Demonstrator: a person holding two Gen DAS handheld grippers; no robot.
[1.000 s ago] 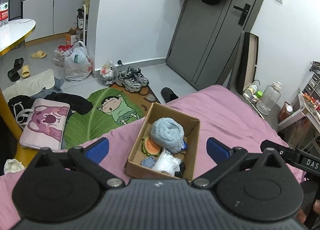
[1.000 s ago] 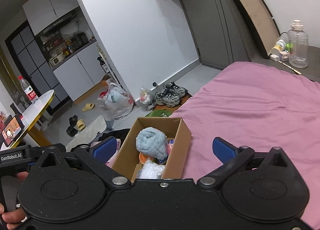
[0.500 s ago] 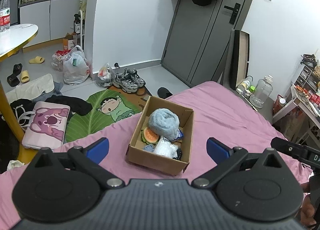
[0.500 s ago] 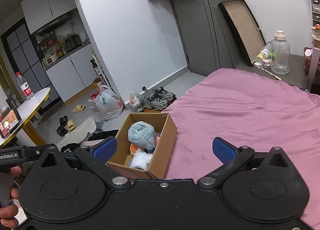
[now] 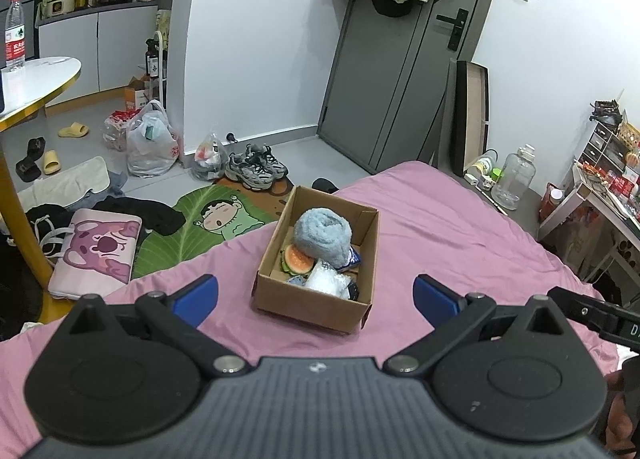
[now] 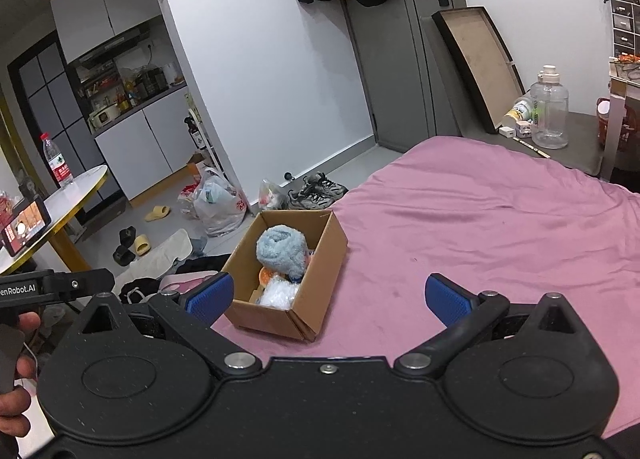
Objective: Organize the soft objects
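- Meanwhile, a cardboard box (image 5: 316, 301) sits on a pink bed (image 5: 460, 243), near the bed's floor-side edge; soft things are heaped inside it.
- Both tools hang back above the bed: the left gripper (image 5: 316, 293) has its blue pads spread wide and holds nothing; the right gripper (image 6: 328, 295) is likewise spread and empty; the box lies ahead of both, apart from the pads.
- Inside the box, a rolled blue towel (image 5: 323, 235) rides highest, rising over the rim; beside it lie a watermelon-slice toy (image 5: 297, 260), a wad of bubble wrap (image 5: 326, 281) and some dark items too small to name.
- Nothing soft shows loose on the bed; the scene fits a box freshly filled as well as one waiting to be emptied, so no move is settled.
- Any grasp here would go best from above, pinching the towel across its roll with a light squeeze; the wrap is slippery and crushes easily, and the light box could slide on the sheet.
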